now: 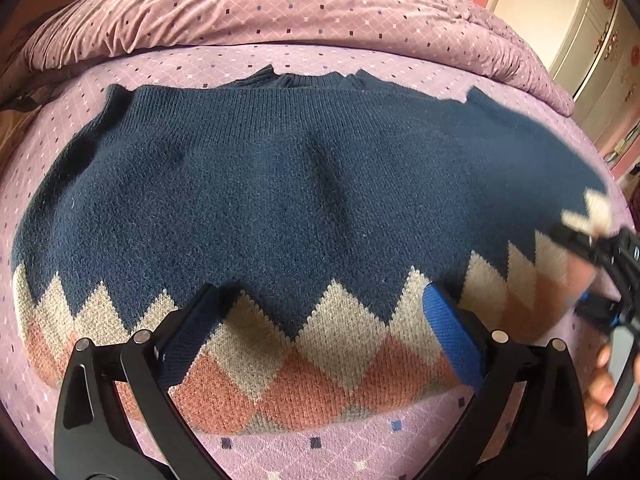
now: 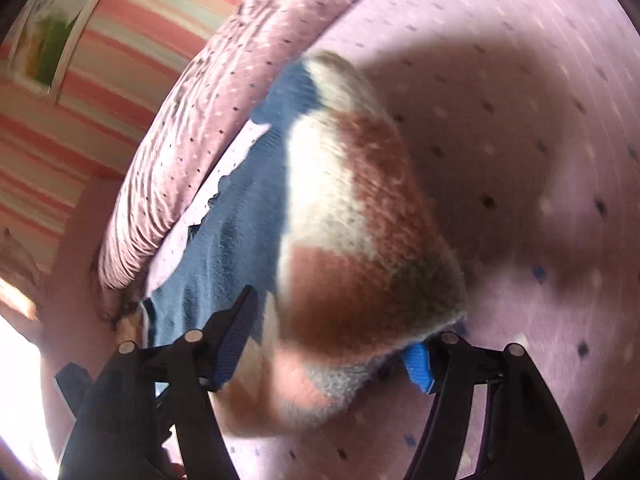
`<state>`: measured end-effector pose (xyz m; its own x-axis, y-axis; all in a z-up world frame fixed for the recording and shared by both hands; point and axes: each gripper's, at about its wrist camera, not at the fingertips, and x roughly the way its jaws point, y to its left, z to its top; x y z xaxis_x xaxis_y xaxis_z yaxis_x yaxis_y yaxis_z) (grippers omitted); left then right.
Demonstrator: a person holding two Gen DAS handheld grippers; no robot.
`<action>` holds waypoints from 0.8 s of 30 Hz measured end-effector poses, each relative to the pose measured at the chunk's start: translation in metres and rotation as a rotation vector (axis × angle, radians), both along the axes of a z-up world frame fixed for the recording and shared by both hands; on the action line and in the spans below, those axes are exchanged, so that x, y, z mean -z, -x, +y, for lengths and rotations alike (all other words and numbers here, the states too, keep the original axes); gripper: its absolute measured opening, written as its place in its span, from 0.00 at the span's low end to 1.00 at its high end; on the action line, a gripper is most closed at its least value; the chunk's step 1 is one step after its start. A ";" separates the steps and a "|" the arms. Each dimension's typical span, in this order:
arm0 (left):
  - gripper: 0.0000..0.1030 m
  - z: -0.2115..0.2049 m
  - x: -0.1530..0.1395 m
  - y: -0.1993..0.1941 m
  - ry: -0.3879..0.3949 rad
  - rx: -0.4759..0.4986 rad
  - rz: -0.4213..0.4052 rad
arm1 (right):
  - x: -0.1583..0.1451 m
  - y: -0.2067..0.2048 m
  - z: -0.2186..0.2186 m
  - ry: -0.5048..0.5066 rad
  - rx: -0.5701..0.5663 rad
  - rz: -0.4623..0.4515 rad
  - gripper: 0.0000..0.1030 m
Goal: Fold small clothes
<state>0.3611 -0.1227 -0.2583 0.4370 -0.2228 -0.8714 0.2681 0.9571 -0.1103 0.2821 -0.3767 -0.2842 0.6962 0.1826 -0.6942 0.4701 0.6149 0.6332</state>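
The sweater (image 1: 256,184) lies flat on the bed (image 1: 360,452), its long axis running side to side, patterned hem nearest the left gripper (image 1: 320,320). That gripper's jaws stand wide open over the middle of the hem, holding nothing. The right gripper (image 2: 332,352) is at the hem's right corner, which looks lifted; its jaws straddle the knit, not visibly pinching, so it seems better placed to fold.

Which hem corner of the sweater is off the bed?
The right hem corner, lifted at the right gripper; the left corner lies flat.
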 end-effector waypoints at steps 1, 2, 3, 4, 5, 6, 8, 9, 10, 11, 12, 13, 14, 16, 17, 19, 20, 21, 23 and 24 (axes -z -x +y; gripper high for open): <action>0.97 -0.002 0.001 0.000 -0.009 0.003 -0.001 | -0.001 -0.006 0.004 0.048 -0.009 0.000 0.60; 0.97 -0.003 0.002 0.000 -0.016 0.005 -0.001 | -0.001 -0.011 0.006 0.084 -0.016 0.004 0.54; 0.97 -0.004 0.004 0.000 -0.029 0.010 0.000 | -0.002 -0.015 0.010 0.141 -0.033 0.014 0.47; 0.97 -0.006 0.005 0.001 -0.040 0.012 -0.001 | -0.004 -0.014 0.013 0.182 -0.049 0.014 0.44; 0.97 -0.006 0.006 0.001 -0.046 0.013 -0.002 | -0.007 -0.014 0.017 0.235 -0.068 0.012 0.38; 0.97 -0.008 0.007 0.001 -0.055 0.014 -0.002 | -0.010 -0.013 0.021 0.287 -0.085 0.009 0.33; 0.97 -0.008 0.010 0.001 -0.063 0.011 0.001 | -0.018 -0.010 0.034 0.388 -0.114 -0.003 0.26; 0.97 -0.008 0.011 0.000 -0.064 0.007 0.003 | -0.022 -0.008 0.039 0.429 -0.126 -0.009 0.22; 0.97 -0.008 0.013 0.000 -0.064 0.003 0.006 | -0.027 -0.009 0.048 0.491 -0.145 -0.012 0.20; 0.97 -0.008 0.014 -0.001 -0.059 0.000 0.005 | -0.030 -0.010 0.055 0.541 -0.160 -0.016 0.18; 0.97 -0.007 0.014 -0.001 -0.055 -0.001 0.003 | -0.034 -0.010 0.060 0.582 -0.173 -0.021 0.16; 0.97 -0.006 0.014 -0.002 -0.049 -0.001 0.004 | -0.038 -0.011 0.066 0.617 -0.184 -0.026 0.16; 0.97 -0.002 0.011 -0.002 -0.030 -0.002 0.005 | -0.043 -0.011 0.070 0.638 -0.191 -0.031 0.15; 0.87 0.009 0.002 -0.003 0.013 -0.018 0.011 | -0.052 -0.015 0.078 0.683 -0.208 -0.039 0.14; 0.85 0.021 -0.006 -0.004 0.050 -0.031 0.012 | -0.055 -0.018 0.083 0.711 -0.214 -0.038 0.14; 0.85 0.043 -0.020 -0.007 0.084 -0.054 -0.003 | -0.063 -0.022 0.100 0.796 -0.226 -0.027 0.14; 0.85 0.059 -0.030 -0.009 0.079 -0.058 -0.021 | -0.067 -0.013 0.103 0.818 -0.229 -0.027 0.14; 0.85 0.074 -0.037 -0.012 0.057 -0.061 -0.040 | -0.070 -0.011 0.111 0.841 -0.233 -0.030 0.14; 0.85 0.109 -0.047 -0.019 0.015 -0.083 -0.061 | -0.079 -0.018 0.131 0.891 -0.238 -0.042 0.14; 0.85 0.124 -0.049 -0.023 0.011 -0.093 -0.064 | -0.083 -0.021 0.147 0.924 -0.244 -0.051 0.13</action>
<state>0.3845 0.0012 -0.2094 0.5108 -0.1881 -0.8389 0.1845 0.9770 -0.1067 0.3036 -0.2295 -0.2008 0.7449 -0.2782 -0.6064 0.2485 0.9592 -0.1348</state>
